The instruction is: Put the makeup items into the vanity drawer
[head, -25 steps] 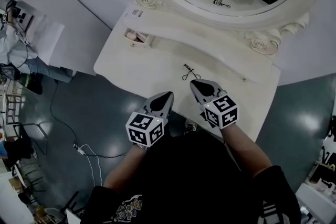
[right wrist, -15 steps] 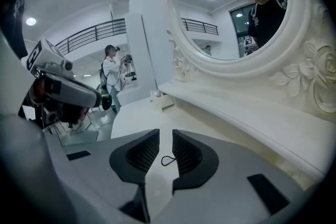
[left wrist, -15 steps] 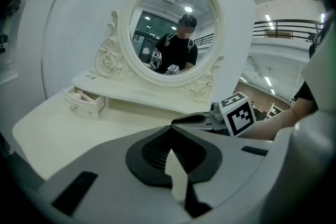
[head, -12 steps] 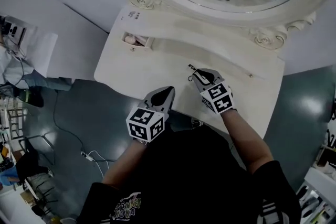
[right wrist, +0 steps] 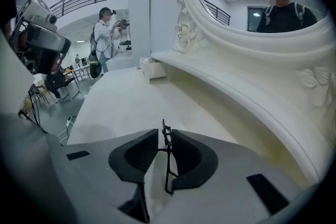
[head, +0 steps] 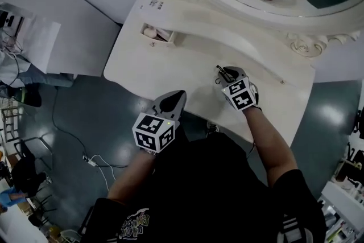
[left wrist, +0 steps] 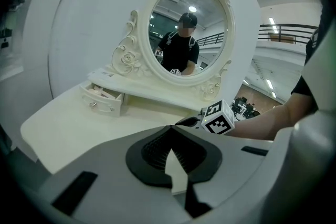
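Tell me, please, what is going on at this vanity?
A person is working with a gripper in each hand. The right gripper is shut on a black eyelash curler, low over the vanity top. The left gripper is shut and empty, near the front edge. The small drawer at the left stands open, and the curler is not yet in it.

Dressed in a black short-sleeved T-shirt [head: 216,190], pale lettering [head: 133,223] printed at 7 o'clock in the head view, white stripes [head: 291,230] at 5 o'clock. Fitted with a grey-shelled left gripper [head: 180,95] and right gripper [head: 222,71], black ribbed pads [left wrist: 152,152] lining the fingers [left wrist: 100,176], each bearing a white cube [head: 152,132] of black square markers.
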A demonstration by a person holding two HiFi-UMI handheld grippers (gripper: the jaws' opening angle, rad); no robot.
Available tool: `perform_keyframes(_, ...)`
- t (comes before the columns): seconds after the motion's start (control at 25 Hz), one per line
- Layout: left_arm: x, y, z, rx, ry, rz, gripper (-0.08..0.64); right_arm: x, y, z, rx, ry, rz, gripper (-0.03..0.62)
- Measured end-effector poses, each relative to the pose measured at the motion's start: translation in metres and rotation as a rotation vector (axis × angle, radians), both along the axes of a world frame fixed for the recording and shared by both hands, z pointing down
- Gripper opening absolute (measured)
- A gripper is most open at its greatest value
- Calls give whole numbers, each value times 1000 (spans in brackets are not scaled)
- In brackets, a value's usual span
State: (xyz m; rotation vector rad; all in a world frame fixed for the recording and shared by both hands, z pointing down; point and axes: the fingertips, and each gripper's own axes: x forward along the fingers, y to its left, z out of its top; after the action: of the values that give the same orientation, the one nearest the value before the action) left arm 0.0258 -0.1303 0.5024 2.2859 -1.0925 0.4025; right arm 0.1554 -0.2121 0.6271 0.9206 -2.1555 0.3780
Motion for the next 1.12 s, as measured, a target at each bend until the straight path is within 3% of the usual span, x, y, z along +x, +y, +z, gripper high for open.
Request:
perform_keyframes(0.2, -17, 5, 3, -9, 9, -23, 0, 3, -3, 0, 11, 21, 35, 40)
perform_keyframes(0.68, -22, 9, -6, 33, 42, -12, 0, -25, -9, -42, 86, -37, 31, 34)
perform_keyframes(1.12, -60, -16, -23, 83, 60, -7, 0, -113, -45, -95, 150, -126, -29, 34)
